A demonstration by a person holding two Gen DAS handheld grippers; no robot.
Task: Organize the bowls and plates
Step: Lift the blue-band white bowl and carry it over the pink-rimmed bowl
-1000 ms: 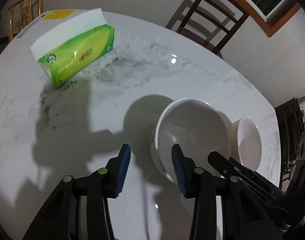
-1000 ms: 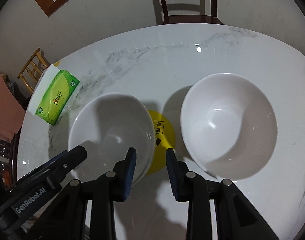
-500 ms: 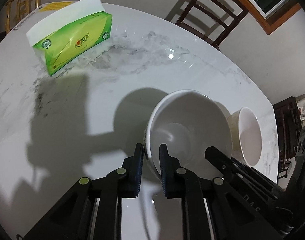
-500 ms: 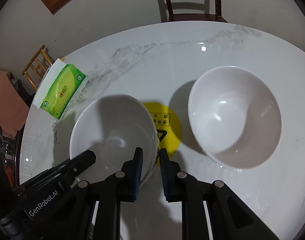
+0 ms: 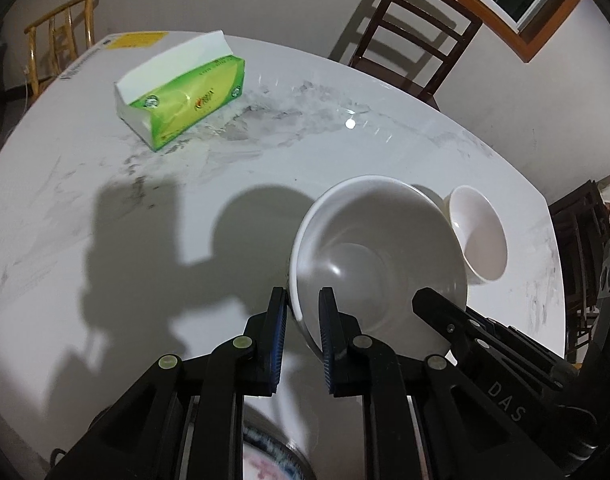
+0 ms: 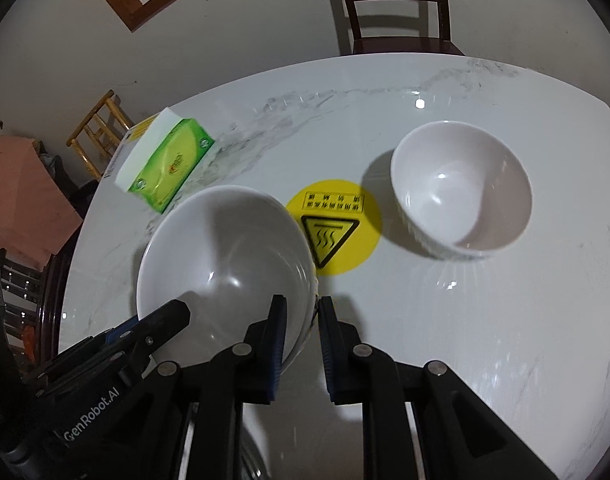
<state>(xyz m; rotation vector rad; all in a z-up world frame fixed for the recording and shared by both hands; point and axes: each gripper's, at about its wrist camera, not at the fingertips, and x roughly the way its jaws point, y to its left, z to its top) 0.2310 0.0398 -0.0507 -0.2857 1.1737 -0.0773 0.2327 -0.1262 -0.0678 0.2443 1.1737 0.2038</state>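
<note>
A large white bowl [image 5: 379,256] is held above the white marble table [image 5: 105,220] by both grippers. My left gripper [image 5: 303,312] is shut on its left rim. My right gripper [image 6: 301,314] is shut on the right rim of the same bowl [image 6: 225,256]. A second white bowl [image 6: 461,188] stands on the table further right; in the left wrist view it [image 5: 481,232] shows behind the held bowl. A patterned plate [image 5: 273,456] shows at the bottom edge, below the left gripper.
A green tissue box [image 5: 181,96] lies at the far left of the table, also in the right wrist view [image 6: 167,164]. A yellow round warning sticker [image 6: 337,220] marks the table centre. Dark wooden chairs [image 6: 393,4] stand round the table.
Both grippers closed on the large bowl's rim and lifted it off the table; the second bowl now looks farther away.
</note>
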